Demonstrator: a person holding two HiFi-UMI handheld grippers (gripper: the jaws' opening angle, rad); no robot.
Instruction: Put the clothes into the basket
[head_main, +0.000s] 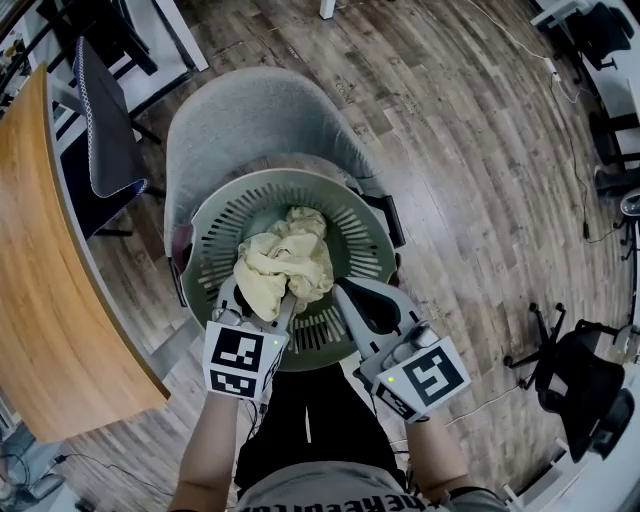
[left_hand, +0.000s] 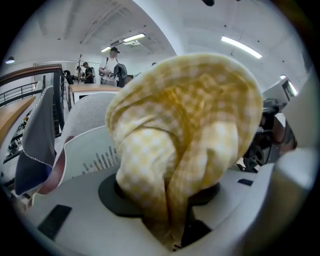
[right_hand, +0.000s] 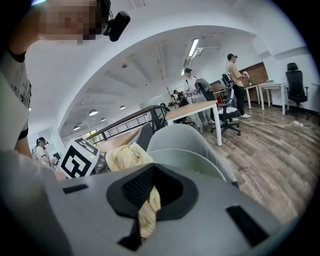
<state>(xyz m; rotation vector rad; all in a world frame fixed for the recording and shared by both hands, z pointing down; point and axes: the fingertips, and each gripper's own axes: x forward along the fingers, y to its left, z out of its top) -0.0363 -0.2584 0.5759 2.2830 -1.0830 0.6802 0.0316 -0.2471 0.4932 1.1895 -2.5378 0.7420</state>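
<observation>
Yellow cloth (head_main: 285, 262) is going into the basket (head_main: 222, 226): left gripper (head_main: 258, 298) seemingly gaping around it, right gripper (head_main: 340, 295) pinching it; next, right must release

Cloth (head_main: 285, 262): soft woven stuff, yellow check, matt, crumpled. Basket (head_main: 225, 215): slotted plastic, matt grey-green, smooth. Chair (head_main: 240, 120): grey fabric cover, prob. fine weave, tho view's too soft to be sure. Floor (head_main: 480, 150): wood-look planks w/ slight sheen. Desk (head_main: 40, 300) top: smooth wood finish. My left gripper (head_main: 258, 300) & right gripper (head_main: 372, 300): matt grey plastic shells; pads (right_hand: 136, 188) black, ribbed, rubbery-looking.
</observation>
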